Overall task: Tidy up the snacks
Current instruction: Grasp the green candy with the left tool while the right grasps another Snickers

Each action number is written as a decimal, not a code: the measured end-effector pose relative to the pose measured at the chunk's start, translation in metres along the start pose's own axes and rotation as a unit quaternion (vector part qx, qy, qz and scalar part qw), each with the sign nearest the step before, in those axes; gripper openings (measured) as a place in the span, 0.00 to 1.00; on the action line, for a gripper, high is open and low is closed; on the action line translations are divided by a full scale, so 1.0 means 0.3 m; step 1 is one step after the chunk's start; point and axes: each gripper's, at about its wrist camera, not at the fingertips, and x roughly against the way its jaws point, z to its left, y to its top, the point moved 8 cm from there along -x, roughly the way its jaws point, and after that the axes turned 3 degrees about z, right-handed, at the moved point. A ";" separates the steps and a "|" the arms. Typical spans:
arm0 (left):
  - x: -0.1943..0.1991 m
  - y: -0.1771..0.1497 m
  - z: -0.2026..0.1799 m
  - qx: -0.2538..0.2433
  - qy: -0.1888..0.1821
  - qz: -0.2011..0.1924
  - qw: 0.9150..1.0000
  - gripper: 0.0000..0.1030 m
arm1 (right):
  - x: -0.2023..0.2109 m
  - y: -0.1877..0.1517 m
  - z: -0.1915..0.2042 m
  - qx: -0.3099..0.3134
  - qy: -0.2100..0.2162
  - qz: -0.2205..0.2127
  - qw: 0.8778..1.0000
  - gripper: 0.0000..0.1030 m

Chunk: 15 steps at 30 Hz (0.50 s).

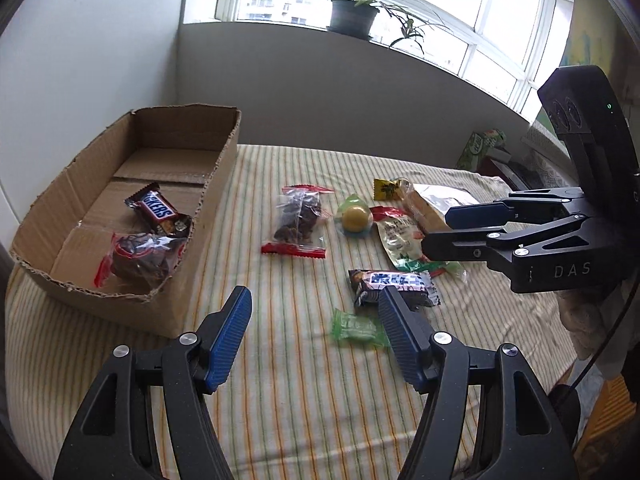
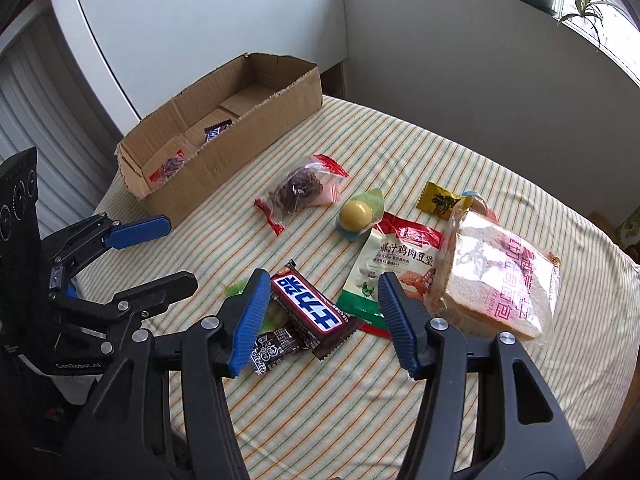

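Note:
A cardboard box (image 1: 218, 168) (image 2: 256, 128) holds a Snickers bar (image 1: 158, 209) and a clear bag of dark snacks (image 1: 140, 258). On the striped cloth lie a second dark-snack bag (image 1: 298, 220) (image 2: 298, 192), a yellow ball candy (image 1: 356, 218) (image 2: 356, 214), a chocolate bar (image 1: 394, 284) (image 2: 312, 308), a green candy (image 1: 356, 328), a white-green pouch (image 1: 400, 242) (image 2: 384, 264), a yellow packet (image 2: 440, 200) and bagged bread (image 2: 504, 280). My left gripper (image 1: 316, 304) (image 2: 176, 252) is open and empty. My right gripper (image 2: 322, 292) (image 1: 436, 232) is open above the chocolate bar.
Potted plants (image 1: 356, 12) stand on the windowsill behind the grey wall. A green box (image 1: 478, 148) sits at the far right edge of the bed. A white cabinet (image 2: 200, 20) stands behind the cardboard box.

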 end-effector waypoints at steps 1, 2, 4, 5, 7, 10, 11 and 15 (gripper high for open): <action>-0.009 -0.010 -0.010 -0.006 0.001 0.005 1.000 0.64 | -0.011 -0.010 0.003 0.006 0.003 0.007 1.000 0.49; -0.019 -0.018 -0.017 -0.013 0.002 0.012 1.000 0.64 | -0.024 -0.017 0.008 0.012 0.006 0.012 1.000 0.48; -0.035 -0.040 -0.029 -0.022 0.001 0.024 0.999 0.64 | -0.048 -0.027 0.017 0.025 0.010 0.021 0.999 0.47; -0.042 -0.052 -0.034 -0.027 0.001 0.029 0.999 0.64 | -0.059 -0.030 0.024 0.033 0.010 0.024 0.999 0.47; -0.058 -0.071 -0.038 -0.037 0.006 0.040 0.999 0.64 | -0.081 -0.035 0.034 0.045 0.013 0.031 0.998 0.47; -0.088 -0.094 -0.039 -0.051 0.013 0.057 0.997 0.63 | -0.116 -0.034 0.047 0.058 0.016 0.041 0.997 0.47; -0.095 -0.106 -0.036 -0.056 0.016 0.061 0.996 0.63 | -0.127 -0.034 0.050 0.061 0.018 0.044 0.997 0.47; -0.118 -0.119 -0.049 -0.066 0.011 0.075 0.995 0.63 | -0.162 -0.031 0.063 0.075 0.021 0.051 0.996 0.47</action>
